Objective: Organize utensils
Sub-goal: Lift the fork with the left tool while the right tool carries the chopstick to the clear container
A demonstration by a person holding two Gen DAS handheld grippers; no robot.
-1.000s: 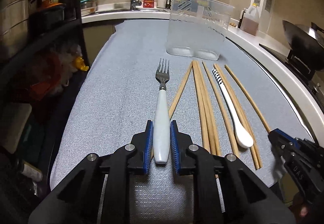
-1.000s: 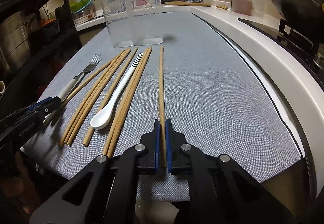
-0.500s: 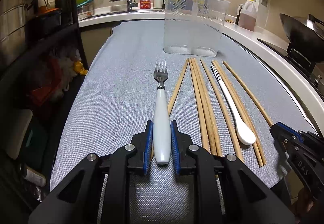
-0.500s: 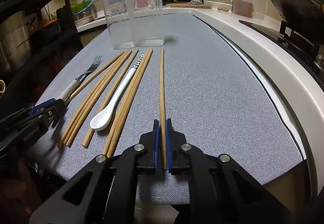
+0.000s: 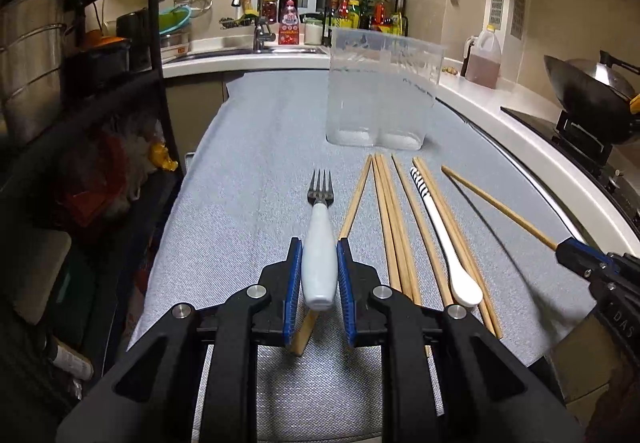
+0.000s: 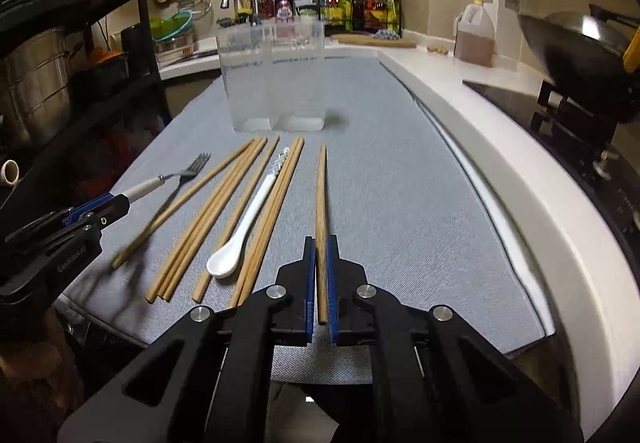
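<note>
Grey-matted worktop (image 5: 248, 179), kitchen clutter behind. Left gripper (image 5: 318, 275) jaws clamp fork (image 5: 319, 243) handle; right gripper (image 6: 321, 275) jaws pinch one chopstick (image 6: 321, 195), seemingly lifted. Both long axes point at clear holder (image 6: 276, 79), straight ahead.

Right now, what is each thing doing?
left hand-held gripper: shut on fork
fork: held, lifted off the mat
right hand-held gripper: shut on chopstick
chopstick: held, raised
spoon: lying on mat
clear container: upright, empty
</note>
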